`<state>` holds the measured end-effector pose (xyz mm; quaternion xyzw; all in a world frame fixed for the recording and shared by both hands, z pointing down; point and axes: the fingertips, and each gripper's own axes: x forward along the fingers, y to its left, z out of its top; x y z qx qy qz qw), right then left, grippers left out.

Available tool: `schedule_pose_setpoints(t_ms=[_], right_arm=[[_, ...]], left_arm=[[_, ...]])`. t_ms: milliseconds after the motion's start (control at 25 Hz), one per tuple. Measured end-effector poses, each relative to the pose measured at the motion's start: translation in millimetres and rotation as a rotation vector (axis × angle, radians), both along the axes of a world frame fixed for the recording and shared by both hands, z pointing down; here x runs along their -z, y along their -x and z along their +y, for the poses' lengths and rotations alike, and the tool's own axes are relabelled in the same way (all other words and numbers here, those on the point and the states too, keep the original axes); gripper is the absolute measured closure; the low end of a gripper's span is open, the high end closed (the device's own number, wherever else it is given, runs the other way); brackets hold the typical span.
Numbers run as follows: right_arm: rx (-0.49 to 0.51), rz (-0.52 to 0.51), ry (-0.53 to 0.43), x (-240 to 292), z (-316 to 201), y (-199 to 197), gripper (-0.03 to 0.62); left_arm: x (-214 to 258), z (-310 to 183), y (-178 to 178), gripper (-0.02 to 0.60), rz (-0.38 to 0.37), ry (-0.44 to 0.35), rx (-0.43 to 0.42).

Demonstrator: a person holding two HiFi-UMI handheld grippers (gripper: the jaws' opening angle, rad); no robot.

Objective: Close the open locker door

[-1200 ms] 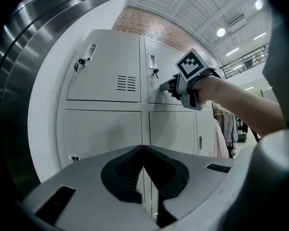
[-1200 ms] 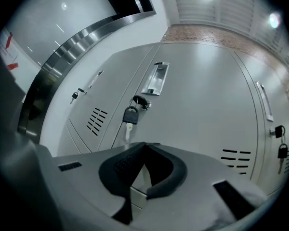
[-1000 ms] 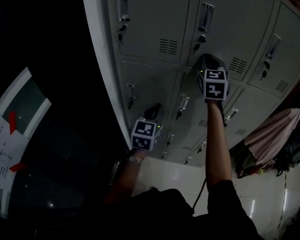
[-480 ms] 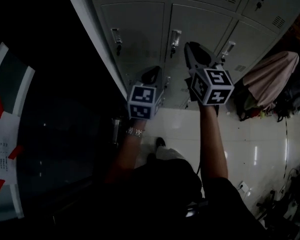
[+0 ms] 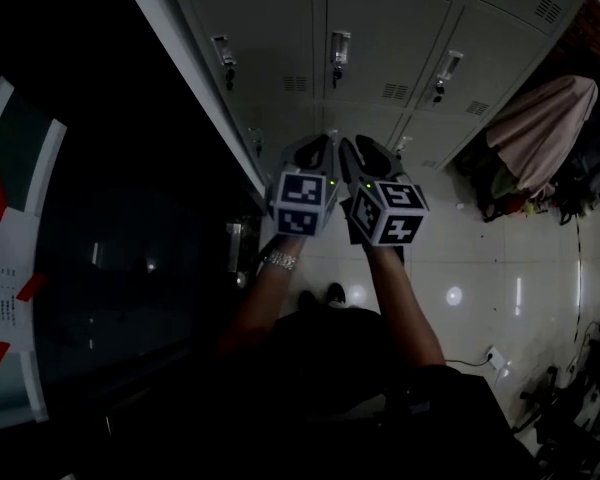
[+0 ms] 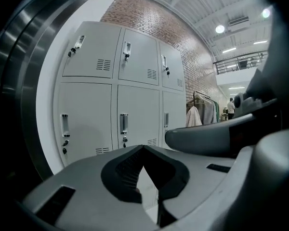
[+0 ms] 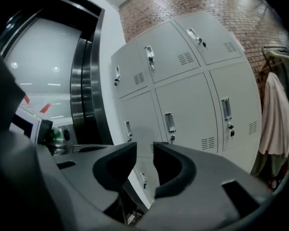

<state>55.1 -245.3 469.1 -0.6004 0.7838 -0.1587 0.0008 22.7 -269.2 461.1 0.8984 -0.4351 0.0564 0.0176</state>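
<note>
A bank of grey lockers (image 5: 370,48) fills the top of the head view, and every door that shows lies flat in its frame. The same lockers (image 6: 135,105) stand ahead in the left gripper view, and the lockers (image 7: 192,100) also face the right gripper. Both grippers hang side by side, well back from the doors. My left gripper (image 5: 320,143) is shut, its tips (image 6: 143,147) meeting on nothing. My right gripper (image 5: 352,148) is opening, with a clear gap and nothing between its jaws (image 7: 144,150).
A rack with a pinkish garment (image 5: 540,128) stands right of the lockers. Glossy white floor tiles (image 5: 480,268) lie below. A dark glass front with a metal frame (image 5: 130,218) runs along the left. A brick wall (image 6: 149,8) rises behind the lockers.
My right gripper has come off the locker door and drawn back beside the left one, and its jaws have parted. The head view has tipped down towards the floor.
</note>
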Motion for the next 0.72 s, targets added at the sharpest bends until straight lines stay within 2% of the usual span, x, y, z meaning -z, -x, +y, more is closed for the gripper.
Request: schedule_pose_setpoints(t_ms=[400,720], right_arm=[[0.028,-0.004,0.001,5.4,-8.2,-13.2,0.484],[0.078,-0.051,0.011,0.8,-7.3,-12.0,0.484]], left_arm=[[5.4,-9.1,-22.7,0.589,0.006,-0.006,-0.001],[-1.6,-13.4,-18.8,0.589,0.012,0.017,0.024]])
